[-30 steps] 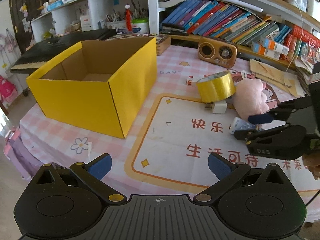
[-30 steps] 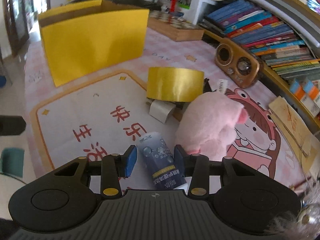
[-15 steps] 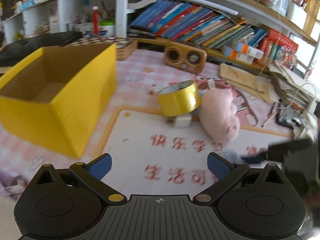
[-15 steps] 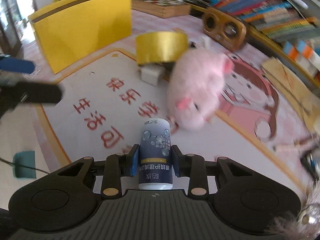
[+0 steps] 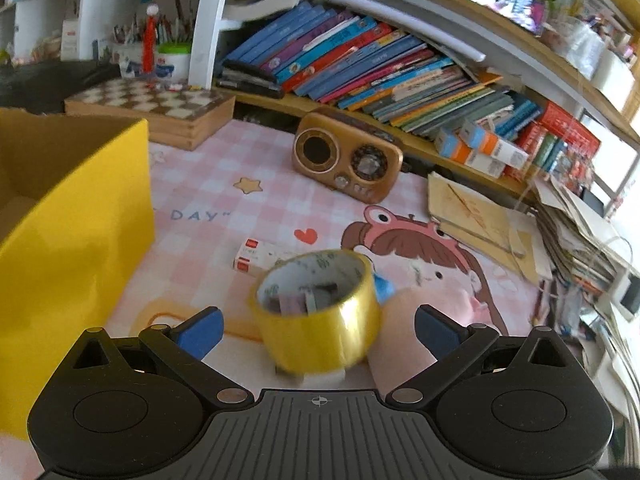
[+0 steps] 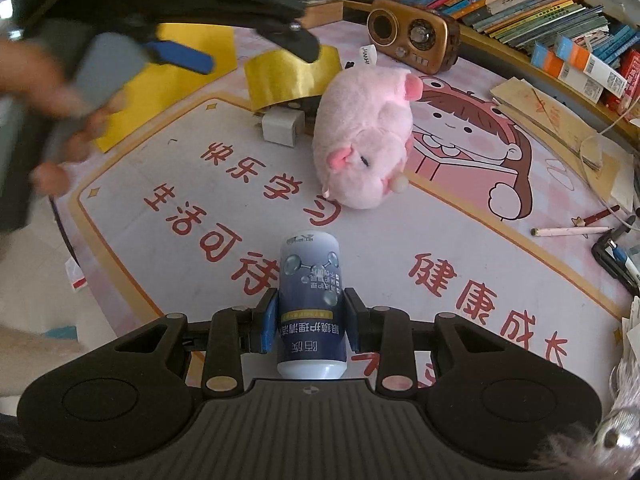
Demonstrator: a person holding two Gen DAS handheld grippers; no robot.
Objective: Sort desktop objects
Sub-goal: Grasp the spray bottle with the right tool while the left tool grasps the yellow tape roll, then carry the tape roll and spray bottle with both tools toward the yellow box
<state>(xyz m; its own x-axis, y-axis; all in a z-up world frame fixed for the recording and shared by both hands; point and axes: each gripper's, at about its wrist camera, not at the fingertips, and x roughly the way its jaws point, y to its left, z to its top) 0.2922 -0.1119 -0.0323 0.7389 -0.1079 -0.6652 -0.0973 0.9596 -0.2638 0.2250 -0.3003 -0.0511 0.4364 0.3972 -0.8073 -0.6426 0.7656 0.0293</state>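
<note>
My right gripper [image 6: 311,322] is shut on a blue-and-white bottle [image 6: 310,300] and holds it above the printed mat. My left gripper [image 5: 318,326] is open, its fingers either side of a gold tape roll [image 5: 318,322] without touching it. The roll also shows in the right wrist view [image 6: 290,74], with the left gripper [image 6: 248,40] above it. A pink plush pig [image 6: 366,138] lies next to the roll; its edge shows in the left wrist view [image 5: 424,320]. A white charger block [image 6: 280,126] sits below the roll. The open yellow box [image 5: 76,236] stands at the left.
A brown retro radio [image 5: 348,164] stands at the back, with a wooden chessboard box [image 5: 156,108] and a shelf of books [image 5: 360,68] behind. A small red-and-white box [image 5: 260,260] lies behind the roll. Paper stacks [image 5: 480,220], a pen [image 6: 572,231] and cables lie on the right.
My left gripper has moved forward and right until the tape roll is between its fingers. My right gripper has closed on the bottle and lifted it back from the pig.
</note>
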